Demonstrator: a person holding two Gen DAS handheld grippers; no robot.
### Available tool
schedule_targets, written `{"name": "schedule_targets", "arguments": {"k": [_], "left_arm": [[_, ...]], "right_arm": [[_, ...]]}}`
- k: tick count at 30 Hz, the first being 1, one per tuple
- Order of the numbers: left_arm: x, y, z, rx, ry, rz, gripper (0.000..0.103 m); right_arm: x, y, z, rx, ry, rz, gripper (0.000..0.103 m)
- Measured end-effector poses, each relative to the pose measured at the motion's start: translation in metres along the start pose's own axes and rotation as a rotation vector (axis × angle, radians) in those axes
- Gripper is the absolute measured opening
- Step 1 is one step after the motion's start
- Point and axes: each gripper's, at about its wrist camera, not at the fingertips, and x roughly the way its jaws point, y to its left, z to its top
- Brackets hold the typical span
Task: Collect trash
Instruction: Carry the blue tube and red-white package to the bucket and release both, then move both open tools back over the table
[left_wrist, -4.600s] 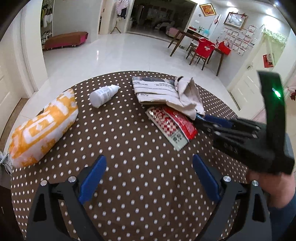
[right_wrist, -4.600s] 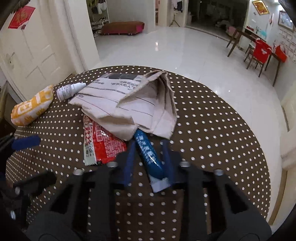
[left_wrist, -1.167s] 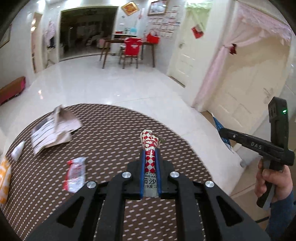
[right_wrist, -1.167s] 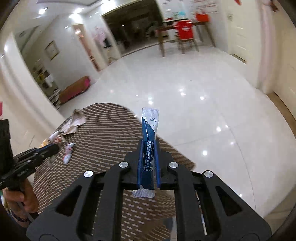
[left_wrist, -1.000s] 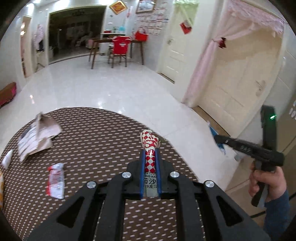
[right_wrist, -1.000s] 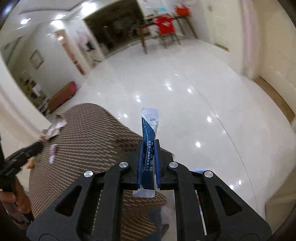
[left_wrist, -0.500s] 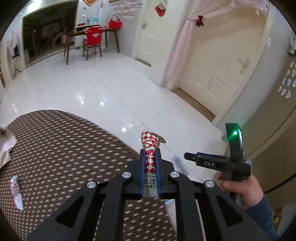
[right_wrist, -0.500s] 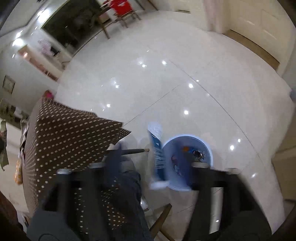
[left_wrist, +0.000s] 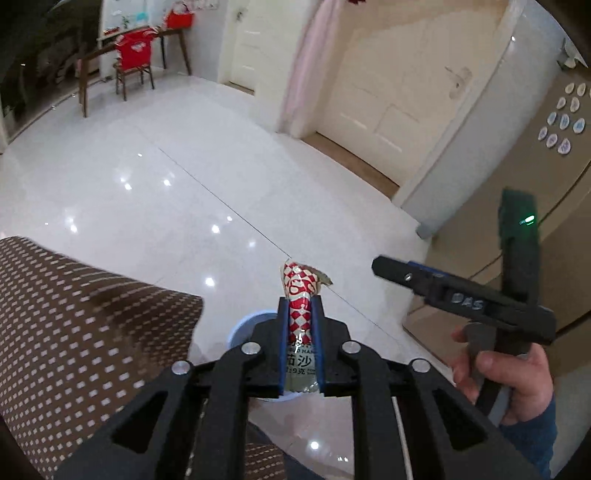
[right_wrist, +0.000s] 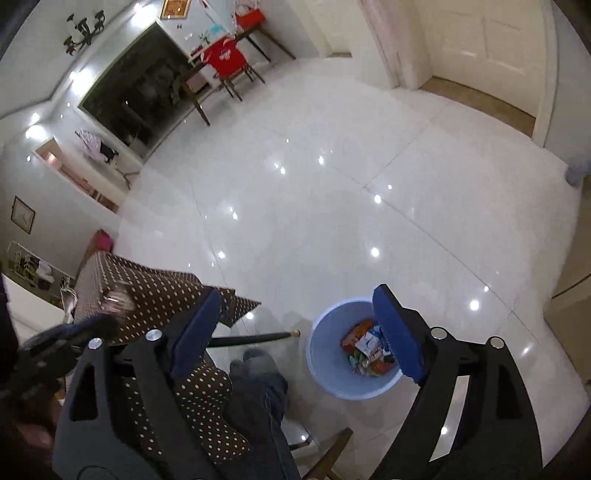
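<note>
One red-checked sauce packet (left_wrist: 301, 317) stands lengthwise, tip forward, between the opening left tongs (left_wrist: 301, 343); the right tongs (right_wrist: 303, 332) are opening empty over one blue bin (right_wrist: 328, 373).

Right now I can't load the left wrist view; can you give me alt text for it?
The left gripper, its jaws opening, has a red-and-white checked sachet upright between its blue pads, above a pale blue bin on the white tiled floor. The right gripper hangs at right, and the dotted brown tablecloth fills the lower left.

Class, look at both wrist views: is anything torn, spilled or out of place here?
Only the red-and-white sachet between the left tongs, whose jaws are opening: its top is ripped open and ragged. Nothing has spilled around the blue bin.
</note>
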Motion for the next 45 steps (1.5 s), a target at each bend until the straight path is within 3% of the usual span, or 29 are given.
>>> {"name": "schedule_targets", "arguments": {"k": [1, 3, 4, 8, 26, 36, 45], "left_arm": [[0.005, 0.0, 0.001, 0.005, 0.015, -0.013, 0.027], [0.011, -0.002, 0.002, 0.006, 0.03, 0.0, 0.084], [0.008, -0.002, 0.003, -0.004, 0.005, 0.033, 0.09], [-0.003, 0.001, 0.001, -0.014, -0.029, 0.042, 0.091], [-0.081, 0.027, -0.022, -0.076, -0.176, 0.087, 0.091], [-0.125, 0.056, -0.045, -0.14, -0.25, 0.127, 0.091], [-0.176, 0.108, -0.087, -0.245, -0.323, 0.196, 0.091]], "right_arm": [[-0.003, 0.002, 0.001, 0.002, -0.007, 0.0, 0.086], [-0.009, 0.003, 0.003, 0.003, -0.022, -0.002, 0.089], [-0.01, 0.003, 0.004, 0.003, -0.026, -0.002, 0.092], [-0.011, 0.008, 0.004, -0.005, -0.029, -0.015, 0.097], [-0.003, 0.076, 0.003, -0.129, -0.01, 0.015, 0.097], [0.002, 0.147, -0.008, -0.231, 0.004, 0.061, 0.097], [0.019, 0.233, -0.033, -0.367, 0.053, 0.127, 0.097]]}}
